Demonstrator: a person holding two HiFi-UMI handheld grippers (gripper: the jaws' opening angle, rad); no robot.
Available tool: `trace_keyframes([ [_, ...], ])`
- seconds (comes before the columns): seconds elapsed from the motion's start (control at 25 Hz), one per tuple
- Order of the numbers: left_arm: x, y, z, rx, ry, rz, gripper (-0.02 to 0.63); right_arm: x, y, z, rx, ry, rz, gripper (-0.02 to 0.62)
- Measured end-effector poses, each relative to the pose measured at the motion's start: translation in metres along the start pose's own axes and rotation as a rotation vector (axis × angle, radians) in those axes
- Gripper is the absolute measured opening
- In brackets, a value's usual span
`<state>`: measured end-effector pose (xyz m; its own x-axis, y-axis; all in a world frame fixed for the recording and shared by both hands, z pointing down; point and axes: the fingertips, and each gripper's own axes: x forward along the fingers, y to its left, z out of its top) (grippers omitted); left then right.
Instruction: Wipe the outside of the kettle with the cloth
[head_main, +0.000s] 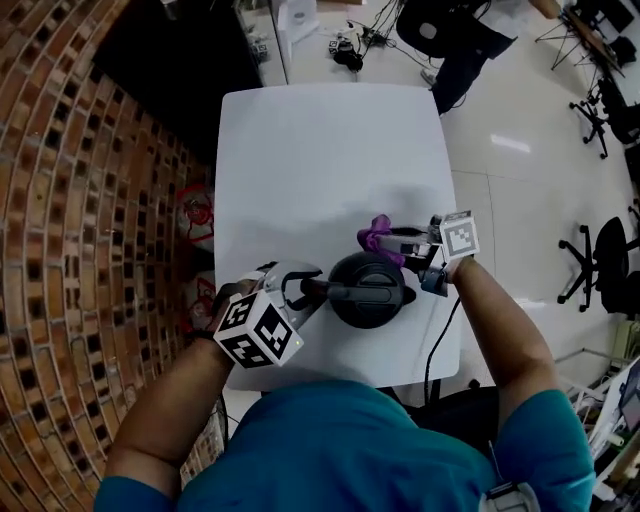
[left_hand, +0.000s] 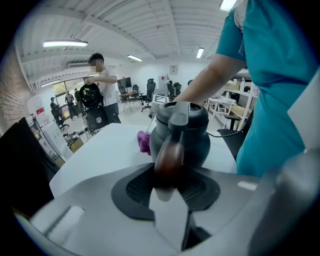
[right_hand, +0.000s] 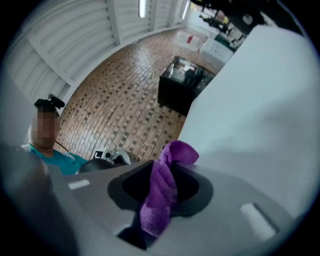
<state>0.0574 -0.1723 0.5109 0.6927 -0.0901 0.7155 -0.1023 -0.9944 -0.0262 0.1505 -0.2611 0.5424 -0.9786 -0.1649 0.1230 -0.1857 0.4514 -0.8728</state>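
Note:
A dark grey kettle (head_main: 368, 290) stands near the front edge of the white table (head_main: 320, 160). My left gripper (head_main: 300, 288) is shut on its handle (head_main: 322, 291), which sticks out to the left. In the left gripper view the brown handle (left_hand: 169, 159) runs between the jaws of that gripper (left_hand: 170, 172), with the kettle body (left_hand: 190, 131) just beyond. My right gripper (head_main: 400, 240) is shut on a purple cloth (head_main: 377, 237), held just behind the kettle's far right side. In the right gripper view the cloth (right_hand: 162, 192) hangs bunched between the jaws of the right gripper (right_hand: 160, 185).
A black cable (head_main: 440, 335) drops over the table's right edge. Office chairs (head_main: 600, 262) stand on the floor at the right, a brick wall (head_main: 80, 200) runs along the left. A person (left_hand: 102, 92) stands beyond the table's far end.

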Motion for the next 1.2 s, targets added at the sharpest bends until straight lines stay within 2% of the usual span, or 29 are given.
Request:
trace_keyframes([
  [0.16, -0.001, 0.001, 0.001, -0.003, -0.004, -0.002, 0.124, 0.061, 0.002, -0.003, 0.011, 0.304, 0.116, 0.095],
  [0.28, -0.001, 0.001, 0.001, -0.002, -0.006, -0.006, 0.124, 0.091, 0.003, -0.019, -0.009, 0.520, 0.141, 0.095],
  [0.36, -0.002, 0.000, 0.000, -0.005, -0.008, -0.005, 0.124, 0.099, 0.002, -0.026, -0.029, 0.603, 0.150, 0.095],
  [0.44, -0.002, 0.000, -0.001, -0.009, -0.007, -0.003, 0.126, 0.097, 0.000, -0.027, -0.034, 0.631, 0.145, 0.095],
  [0.56, -0.003, 0.001, -0.003, -0.016, -0.004, 0.000, 0.126, 0.079, -0.001, -0.017, -0.015, 0.558, 0.133, 0.095],
  [0.68, -0.004, 0.001, -0.006, -0.023, 0.002, 0.000, 0.127, 0.043, -0.007, -0.008, -0.010, 0.408, 0.094, 0.094],
  [0.8, -0.005, 0.001, -0.008, -0.029, 0.010, -0.008, 0.127, -0.004, -0.006, -0.016, -0.007, 0.277, 0.034, 0.094],
  [1.0, -0.006, 0.000, -0.011, -0.044, 0.043, -0.041, 0.129, -0.055, 0.019, -0.080, -0.073, 0.180, -0.045, 0.094],
  [1.2, -0.005, 0.002, -0.005, -0.131, 0.100, -0.109, 0.129, -0.043, 0.054, -0.135, -0.152, 0.055, -0.106, 0.094],
])
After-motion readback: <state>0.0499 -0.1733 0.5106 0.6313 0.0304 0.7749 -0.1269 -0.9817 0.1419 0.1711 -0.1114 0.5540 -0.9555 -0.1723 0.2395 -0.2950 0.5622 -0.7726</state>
